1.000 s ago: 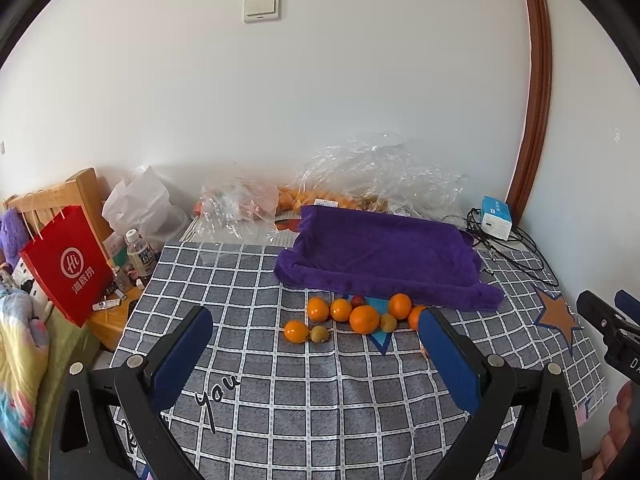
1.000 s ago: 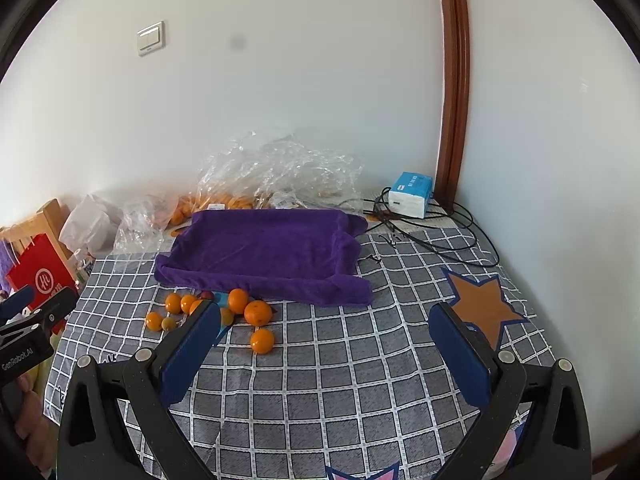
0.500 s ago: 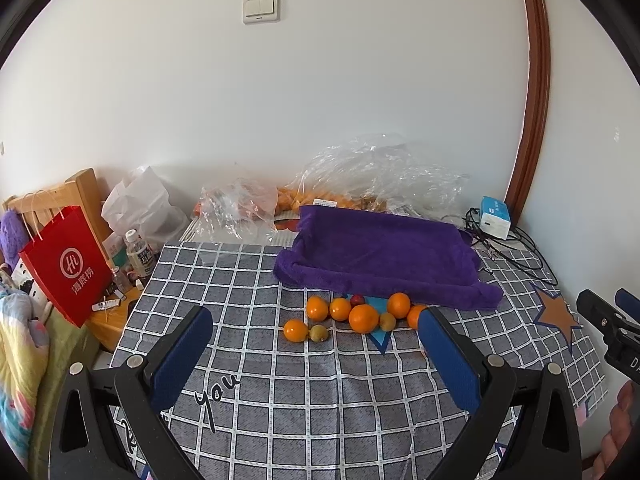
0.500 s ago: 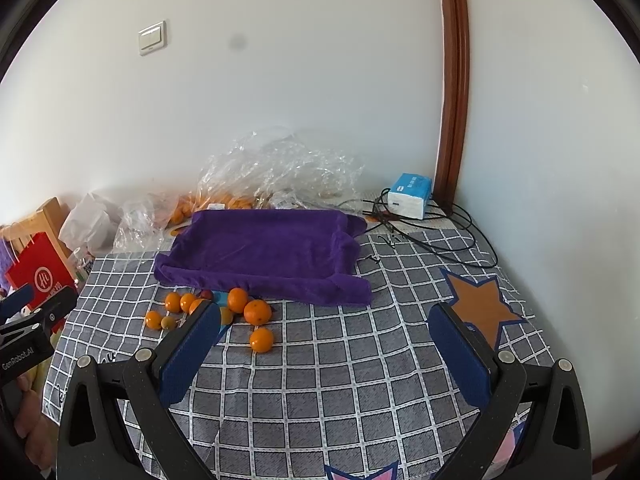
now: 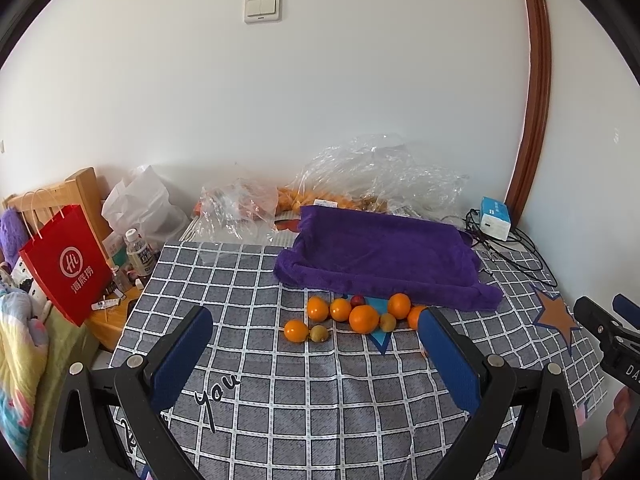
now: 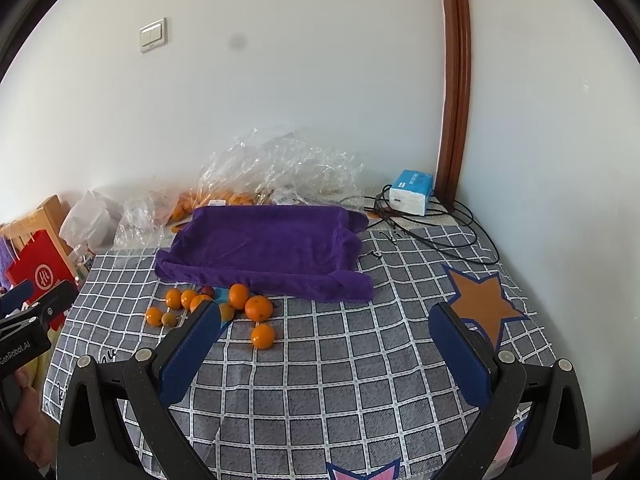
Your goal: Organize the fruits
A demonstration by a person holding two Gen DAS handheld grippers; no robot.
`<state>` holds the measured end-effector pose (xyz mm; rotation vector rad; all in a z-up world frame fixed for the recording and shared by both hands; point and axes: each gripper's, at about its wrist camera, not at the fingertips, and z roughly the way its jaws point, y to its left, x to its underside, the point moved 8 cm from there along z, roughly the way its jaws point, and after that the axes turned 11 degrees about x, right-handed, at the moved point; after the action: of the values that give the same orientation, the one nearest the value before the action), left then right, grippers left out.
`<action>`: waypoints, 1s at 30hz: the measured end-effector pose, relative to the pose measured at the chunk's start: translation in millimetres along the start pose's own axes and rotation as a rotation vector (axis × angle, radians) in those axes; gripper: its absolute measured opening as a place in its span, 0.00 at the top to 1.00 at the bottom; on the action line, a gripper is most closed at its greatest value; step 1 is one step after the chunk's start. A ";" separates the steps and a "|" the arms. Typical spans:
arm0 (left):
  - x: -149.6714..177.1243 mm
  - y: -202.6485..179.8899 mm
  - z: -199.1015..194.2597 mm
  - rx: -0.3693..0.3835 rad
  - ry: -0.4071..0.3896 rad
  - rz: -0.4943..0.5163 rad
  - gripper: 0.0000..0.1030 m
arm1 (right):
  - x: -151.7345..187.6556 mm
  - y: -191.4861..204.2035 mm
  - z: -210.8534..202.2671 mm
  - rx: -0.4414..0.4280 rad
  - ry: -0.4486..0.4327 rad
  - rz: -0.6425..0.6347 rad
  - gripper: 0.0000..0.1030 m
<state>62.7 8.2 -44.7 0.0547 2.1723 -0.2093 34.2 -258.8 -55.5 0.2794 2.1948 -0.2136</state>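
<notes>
Both grippers up over the grid-checked tablecloth (image 5: pixel 280 392), nothing gripped. Left gripper (image 5: pixel 316 344) spread wide, blue pads (image 5: pixel 182 354) well apart and empty, hovering near the front of the purple tray (image 5: pixel 380 256). Right gripper (image 6: pixel 324 344) likewise released, pads (image 6: pixel 460 356) gaping with only cloth between them, also in front of the purple tray and toward its right end. Cluster of fruit lying on the cloth just in front of the purple tray's near rim: largest orange (image 5: pixel 363 319) in the middle of the bunch, smaller orange (image 5: pixel 399 305) close against the rim, two more oranges (image 5: pixel 317 308) side by side to the left, a dark red fruit (image 5: pixel 357 300) tucked right under the rim. Two small yellow-green fruits (image 5: pixel 319 333) a little further out from the tray, one touching an outlying orange (image 5: pixel 296 331). Seen from the right wrist, one lone orange (image 6: pixel 263 336) sitting apart, furthest out from the tray. Tray itself draped in plush purple fabric, bare inside. Behind the tray, crumpled clear plastic bags (image 5: pixel 384 172) against the wall, with more orange fruit showing through. Right of the tray's back corner, a blue-and-white box (image 6: pixel 412 192) with black cables (image 6: pixel 448 236) trailing onto the cloth. Well left of the tray, off the table edge, a red paper bag (image 5: pixel 66 264).
</notes>
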 end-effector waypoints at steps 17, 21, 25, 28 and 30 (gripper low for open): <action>1.3 1.8 8.9 0.008 0.000 0.011 0.00 | 3.5 8.9 6.7 -0.010 0.008 -0.004 0.01; 4.4 9.0 21.6 0.010 0.005 -0.002 0.00 | 6.8 9.0 19.3 0.007 0.025 0.015 0.00; 16.2 22.6 41.7 0.000 0.032 -0.024 0.00 | 16.6 10.4 43.4 0.037 0.069 0.018 0.00; 27.7 35.1 59.9 -0.016 0.067 -0.043 0.00 | 24.5 12.9 62.4 0.027 0.090 0.024 0.00; 35.1 42.3 69.9 -0.021 0.083 -0.051 0.00 | 30.6 19.0 76.3 -0.004 0.104 0.013 0.00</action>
<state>104.3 36.6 -118.1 -0.0040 2.2597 -0.2165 80.1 -256.1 -126.2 0.3087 2.2948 -0.1910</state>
